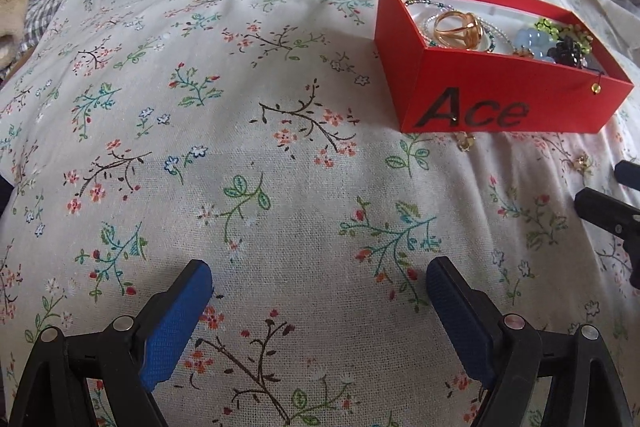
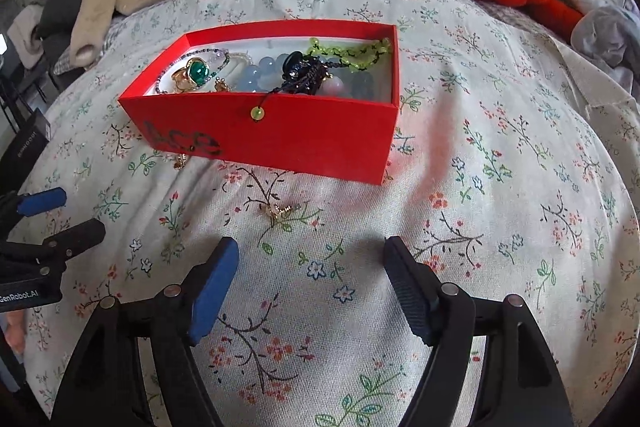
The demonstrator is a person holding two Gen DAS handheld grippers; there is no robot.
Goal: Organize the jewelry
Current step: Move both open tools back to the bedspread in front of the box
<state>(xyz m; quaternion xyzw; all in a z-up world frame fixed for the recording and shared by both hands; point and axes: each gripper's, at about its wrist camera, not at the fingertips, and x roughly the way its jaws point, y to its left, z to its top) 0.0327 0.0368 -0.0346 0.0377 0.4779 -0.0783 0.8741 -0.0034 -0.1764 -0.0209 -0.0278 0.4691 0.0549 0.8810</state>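
Over floral bedspread [image 2: 500, 155], left gripper [image 1: 319, 285] wide open, right gripper [image 2: 312, 267] open, both empty

Soft daylight fills both views evenly, with no hard glare. The white floral cotton bedspread [image 1: 280, 147] is bright and sharp in the middle. Faint grey shadows lie under the blue-padded fingers [image 2: 216, 283]. The red cardboard box [image 2: 320, 139] throws a pink glow on the cloth beside it. Fisheye bending curves the edges strongly; the right wrist view has dark corners.
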